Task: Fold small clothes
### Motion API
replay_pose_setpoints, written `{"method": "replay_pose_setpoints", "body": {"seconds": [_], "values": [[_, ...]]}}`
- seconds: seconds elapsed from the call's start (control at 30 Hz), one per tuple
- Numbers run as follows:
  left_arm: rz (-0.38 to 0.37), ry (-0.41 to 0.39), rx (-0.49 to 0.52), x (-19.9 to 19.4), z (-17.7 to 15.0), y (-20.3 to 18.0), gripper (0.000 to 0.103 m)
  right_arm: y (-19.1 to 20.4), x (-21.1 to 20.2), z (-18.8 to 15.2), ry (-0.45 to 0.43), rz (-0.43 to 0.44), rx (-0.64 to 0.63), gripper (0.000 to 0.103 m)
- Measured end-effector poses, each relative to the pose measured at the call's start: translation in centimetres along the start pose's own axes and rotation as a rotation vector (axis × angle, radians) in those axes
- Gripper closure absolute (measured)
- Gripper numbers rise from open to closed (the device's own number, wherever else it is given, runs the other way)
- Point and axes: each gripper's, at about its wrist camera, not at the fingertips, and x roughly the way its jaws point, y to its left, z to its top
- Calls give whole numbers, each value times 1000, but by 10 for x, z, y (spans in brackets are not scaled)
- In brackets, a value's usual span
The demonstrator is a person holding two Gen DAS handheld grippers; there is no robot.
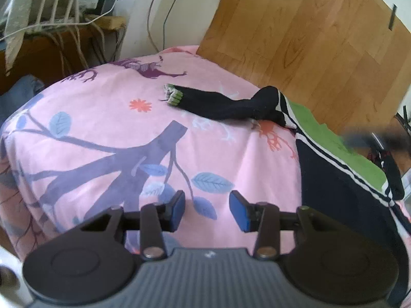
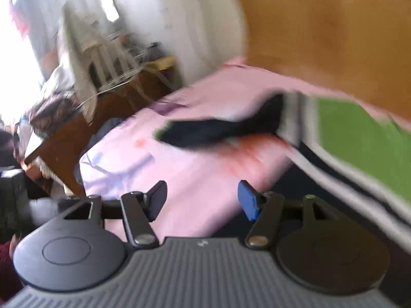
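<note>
- The left gripper (image 1: 207,209) is open. Its 2 blue pads (image 1: 239,214) are apart and hold nothing. It hangs over the pink sheet (image 1: 102,118).
- The right gripper (image 2: 203,200) is open too, with a wide gap between its fingers (image 2: 248,204). It holds nothing. Its view is blurry.
- A black sock (image 1: 226,105) lies flat on the pink sheet, well ahead of the left gripper. Its green toe end (image 1: 174,97) points left. In the right view the same black sock (image 2: 218,127) lies ahead of that gripper.
- The sock's other end touches a dark garment (image 1: 334,190) with white stripes and a green part (image 1: 331,138). This garment lies on the right side of the sheet. In the right view the garment (image 2: 359,138) is on the right.
- A wooden board (image 1: 308,30) stands behind the bed.
- White cords (image 1: 59,23) hang at the far left.
</note>
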Motion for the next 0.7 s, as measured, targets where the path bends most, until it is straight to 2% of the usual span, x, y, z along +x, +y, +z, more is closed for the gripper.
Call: {"method": "replay_pose_setpoints", "body": {"seconds": [0.1, 0.17, 0.23, 0.3, 0.33, 0.37, 0.4, 0.43, 0.53, 0.7], "values": [[-9, -25, 22, 2, -2, -3, 63, 40, 61, 42, 46, 43, -100, 39], [-20, -28, 33, 1, -4, -5, 62, 61, 107, 60, 75, 35, -176, 39], [-29, -28, 39, 0, -5, -4, 62, 75, 141, 63, 106, -10, -234, 38], [-30, -23, 39, 0, -5, -3, 61, 75, 181, 62, 171, -57, -221, 39], [-40, -24, 35, 0, -4, -2, 59, 72, 195, 62, 197, -67, -206, 41], [-48, -24, 33, 1, -5, -1, 58, 68, 204, 61, 208, -84, -205, 49], [-53, -25, 35, 1, -5, -1, 58, 68, 206, 62, 163, -116, -214, 66], [-56, -26, 37, 1, -5, 0, 58, 66, 206, 66, 158, -127, -203, 90], [-72, -26, 31, 1, -4, 3, 58, 45, 178, 86, 76, -110, -88, 91], [-107, -4, -20, 9, 12, 3, 57, -24, 71, 122, -143, -168, 50, 91]]}}
